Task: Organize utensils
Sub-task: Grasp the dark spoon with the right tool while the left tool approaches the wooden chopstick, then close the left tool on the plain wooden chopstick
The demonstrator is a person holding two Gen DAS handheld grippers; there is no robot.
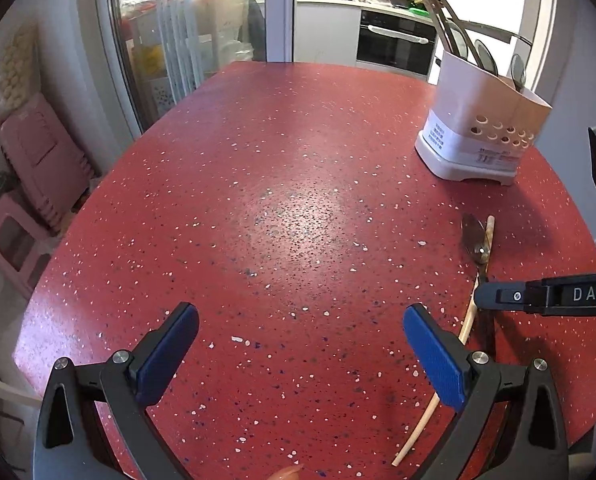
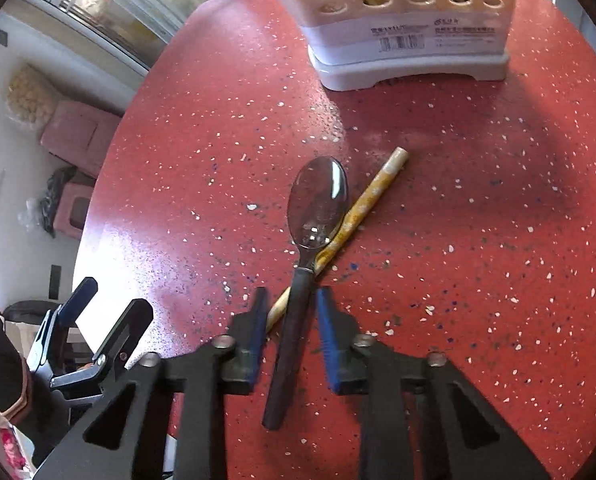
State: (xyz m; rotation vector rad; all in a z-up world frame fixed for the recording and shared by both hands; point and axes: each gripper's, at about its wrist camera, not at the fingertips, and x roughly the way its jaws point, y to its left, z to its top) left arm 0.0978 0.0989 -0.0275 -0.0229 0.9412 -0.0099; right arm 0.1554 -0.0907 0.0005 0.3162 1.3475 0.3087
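one spoon, one chopstick, one holder

Both tools share one build: the left gripper and right gripper have glossy black triangular-cutout arms, round silver screws, and blue ribbed pads on the fingers. White letters "DAS" mark the right gripper's side.

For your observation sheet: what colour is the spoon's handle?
Dark, near black, on the spoon lying across a chopstick; clearest in the right wrist view.
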